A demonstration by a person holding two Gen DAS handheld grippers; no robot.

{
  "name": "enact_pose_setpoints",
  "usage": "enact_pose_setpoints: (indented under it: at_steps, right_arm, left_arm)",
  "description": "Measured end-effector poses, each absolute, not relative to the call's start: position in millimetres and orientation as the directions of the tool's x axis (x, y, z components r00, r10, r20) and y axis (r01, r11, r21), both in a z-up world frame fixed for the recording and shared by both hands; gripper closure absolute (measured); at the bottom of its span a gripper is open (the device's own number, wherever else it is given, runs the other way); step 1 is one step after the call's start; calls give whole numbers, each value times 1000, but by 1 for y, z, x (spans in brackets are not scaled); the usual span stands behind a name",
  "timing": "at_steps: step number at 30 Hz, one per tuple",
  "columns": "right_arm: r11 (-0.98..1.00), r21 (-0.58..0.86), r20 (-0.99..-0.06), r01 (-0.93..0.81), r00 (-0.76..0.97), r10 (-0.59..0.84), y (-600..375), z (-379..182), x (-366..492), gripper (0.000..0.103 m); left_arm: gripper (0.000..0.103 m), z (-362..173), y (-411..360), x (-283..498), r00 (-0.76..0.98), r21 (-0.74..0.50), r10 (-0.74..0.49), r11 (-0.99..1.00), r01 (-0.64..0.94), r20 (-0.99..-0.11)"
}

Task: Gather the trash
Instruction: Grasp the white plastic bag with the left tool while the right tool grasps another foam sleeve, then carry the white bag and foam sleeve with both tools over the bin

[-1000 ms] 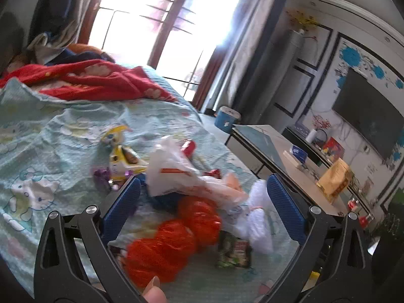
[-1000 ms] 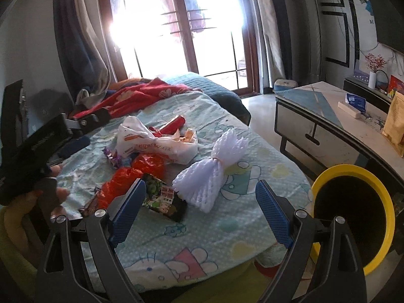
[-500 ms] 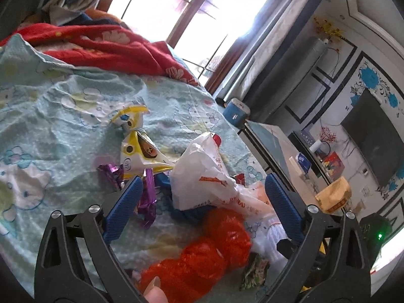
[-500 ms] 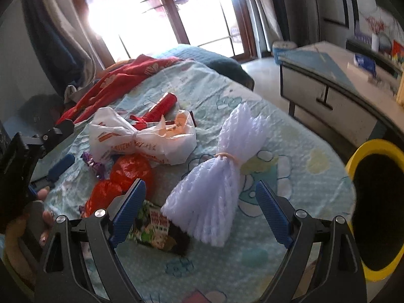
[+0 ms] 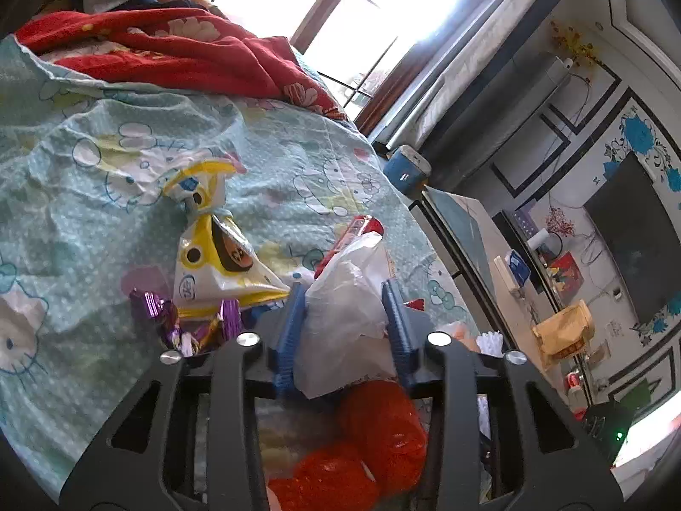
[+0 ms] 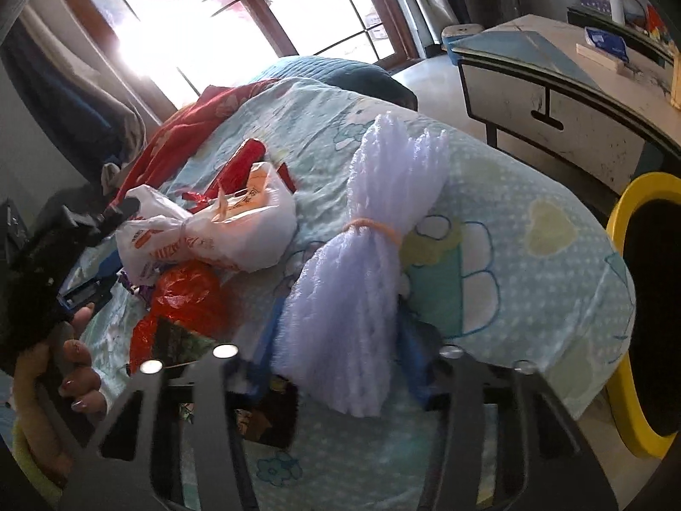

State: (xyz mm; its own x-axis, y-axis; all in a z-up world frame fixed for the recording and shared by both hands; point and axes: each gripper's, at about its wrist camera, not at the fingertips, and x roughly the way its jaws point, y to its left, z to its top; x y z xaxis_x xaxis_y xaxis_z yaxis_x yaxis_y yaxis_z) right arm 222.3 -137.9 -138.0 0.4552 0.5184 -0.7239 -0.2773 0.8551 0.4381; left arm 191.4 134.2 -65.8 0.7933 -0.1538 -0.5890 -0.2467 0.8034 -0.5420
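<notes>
On a cartoon-print bed (image 5: 264, 162), the left gripper (image 5: 342, 298) has just been closing its jaws on a white plastic bag (image 5: 349, 311), which bulges between the pads; the right gripper (image 6: 340, 332) has likewise closed round white foam netting (image 6: 366, 264) at its six o'clock end. Lifting well probably means squeezing firmly, since both are soft. The bin (image 6: 621, 221) waits at three o'clock. The bag's orange print is unreadable.

Bed, far side: open sheet (image 5: 64, 213) is left free.
Bed, middle: passage is blocked by clustered wrappers (image 5: 213, 255).
Bed edge: yellow bin (image 6: 638, 319) is stood just beside it.
</notes>
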Motion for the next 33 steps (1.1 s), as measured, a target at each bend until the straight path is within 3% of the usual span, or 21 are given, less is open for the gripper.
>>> enact_pose_setpoints:
  at_steps: [4, 12, 33]
  right_arm:
    - [853, 441, -711, -278, 472, 522, -144, -135, 217, 71]
    - [865, 392, -684, -314, 529, 503, -158, -119, 200, 72]
    - [883, 274, -574, -381, 672, 468, -213, -45, 161, 72]
  left_arm:
    - [85, -55, 128, 178, 823, -534, -141, 817, -218, -551]
    - [86, -14, 110, 147, 882, -464, -98, 874, -144, -460]
    - [86, 25, 58, 115, 913, -372, -142, 928, -12, -383]
